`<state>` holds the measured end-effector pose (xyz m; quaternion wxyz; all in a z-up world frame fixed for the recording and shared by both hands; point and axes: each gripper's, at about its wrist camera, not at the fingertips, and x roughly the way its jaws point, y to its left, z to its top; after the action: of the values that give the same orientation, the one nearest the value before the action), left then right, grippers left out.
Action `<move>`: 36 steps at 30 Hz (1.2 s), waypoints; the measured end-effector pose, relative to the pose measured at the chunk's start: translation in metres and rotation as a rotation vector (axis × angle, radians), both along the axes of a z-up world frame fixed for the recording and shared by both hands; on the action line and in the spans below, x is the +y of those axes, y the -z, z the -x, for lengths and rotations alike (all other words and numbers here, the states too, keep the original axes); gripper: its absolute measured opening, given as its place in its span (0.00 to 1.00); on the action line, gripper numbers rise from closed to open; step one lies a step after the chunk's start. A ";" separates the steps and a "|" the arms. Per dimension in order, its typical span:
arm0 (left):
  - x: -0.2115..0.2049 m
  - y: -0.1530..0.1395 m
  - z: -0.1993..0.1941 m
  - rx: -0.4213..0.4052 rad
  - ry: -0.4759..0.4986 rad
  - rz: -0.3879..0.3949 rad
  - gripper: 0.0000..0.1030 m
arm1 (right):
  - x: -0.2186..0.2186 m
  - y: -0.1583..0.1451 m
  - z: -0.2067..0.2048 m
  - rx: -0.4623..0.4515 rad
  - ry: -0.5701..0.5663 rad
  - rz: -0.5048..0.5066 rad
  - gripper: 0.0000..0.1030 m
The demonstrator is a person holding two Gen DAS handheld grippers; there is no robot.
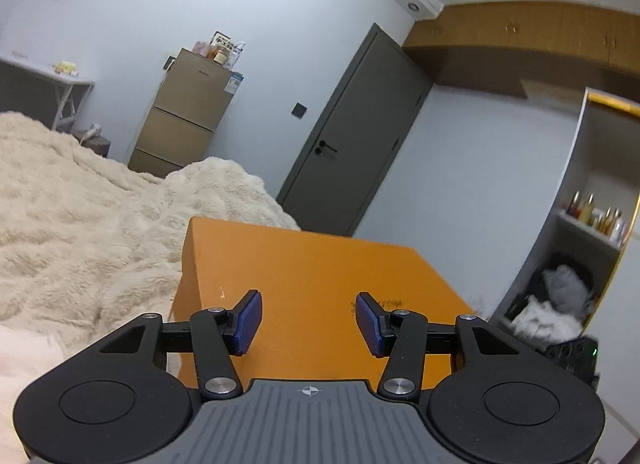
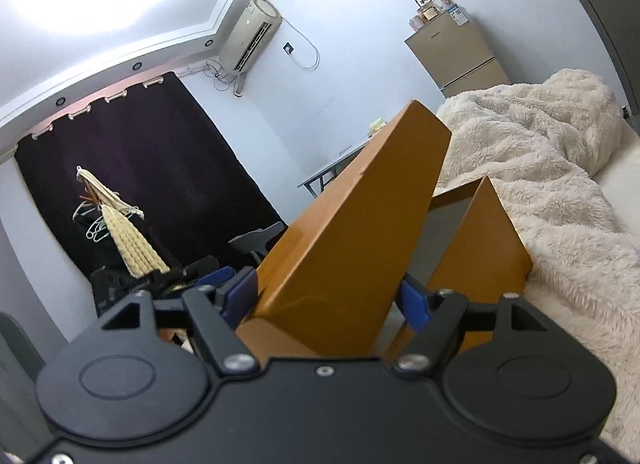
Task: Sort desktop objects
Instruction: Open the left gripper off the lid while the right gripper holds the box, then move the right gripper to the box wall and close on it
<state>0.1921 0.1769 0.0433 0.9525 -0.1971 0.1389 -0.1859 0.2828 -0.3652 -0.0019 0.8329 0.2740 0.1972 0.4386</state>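
Left gripper (image 1: 309,322) fingers spread wide, empty, above orange box (image 1: 320,284), right gripper (image 2: 328,296) clamping tilted orange lid (image 2: 348,232), cream blanket (image 2: 540,168) beside.

Orange box (image 1: 320,284) ahead, blanket (image 1: 100,204) left

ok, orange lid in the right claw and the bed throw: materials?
Orange lid: looks like rigid paperboard with a smooth satin finish; flat panels, crisp folded edges, soft sheen. The right claw is shut on it. Bed throw: cream long-pile plush, probably synthetic faux fur; shaggy, clumped tufts.
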 end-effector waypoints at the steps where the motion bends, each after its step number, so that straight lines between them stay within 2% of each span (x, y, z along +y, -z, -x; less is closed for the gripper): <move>1: 0.002 0.002 0.007 -0.014 -0.011 0.000 0.70 | -0.003 0.002 -0.001 0.008 -0.004 -0.013 0.68; 3: 0.005 0.006 0.024 -0.046 -0.034 -0.010 0.97 | -0.008 0.005 -0.003 0.019 -0.012 -0.035 0.66; 4: 0.006 0.008 0.034 -0.066 -0.044 -0.022 0.99 | -0.010 0.006 -0.004 0.020 -0.012 -0.041 0.66; 6: 0.007 0.019 0.063 -0.131 -0.054 -0.104 1.00 | -0.011 0.006 -0.003 0.013 -0.003 -0.035 0.66; 11: 0.004 0.043 0.087 -0.197 -0.061 -0.285 1.00 | -0.009 0.005 0.000 -0.005 0.015 -0.022 0.67; 13: 0.005 0.050 0.083 -0.197 -0.017 -0.263 1.00 | -0.010 0.006 0.001 -0.005 0.020 -0.030 0.67; 15: 0.008 0.059 0.071 -0.161 0.072 -0.164 1.00 | -0.010 0.008 0.000 -0.006 0.026 -0.034 0.67; 17: 0.007 0.064 0.064 -0.143 0.087 -0.125 1.00 | -0.010 0.008 0.001 -0.011 0.031 -0.033 0.68; 20: -0.007 0.067 0.055 -0.146 0.079 -0.167 0.98 | -0.010 0.007 0.002 -0.017 0.036 -0.026 0.68; 23: -0.020 0.063 0.057 -0.155 0.078 -0.209 0.90 | -0.010 0.005 0.005 -0.030 0.056 -0.005 0.71; 28: -0.031 0.062 0.051 -0.173 0.072 -0.234 0.88 | -0.022 -0.001 0.019 -0.079 0.168 0.047 0.74; 32: -0.037 0.062 0.045 -0.178 0.062 -0.253 0.87 | -0.030 0.001 0.029 -0.107 0.180 0.064 0.75; 36: -0.034 0.062 0.046 -0.175 0.054 -0.241 0.82 | -0.032 0.006 0.038 -0.142 0.177 0.124 0.77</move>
<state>0.1458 0.1427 -0.0192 0.9724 -0.0607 0.0819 -0.2100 0.2452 -0.3976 -0.0078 0.8955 0.2067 0.1394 0.3687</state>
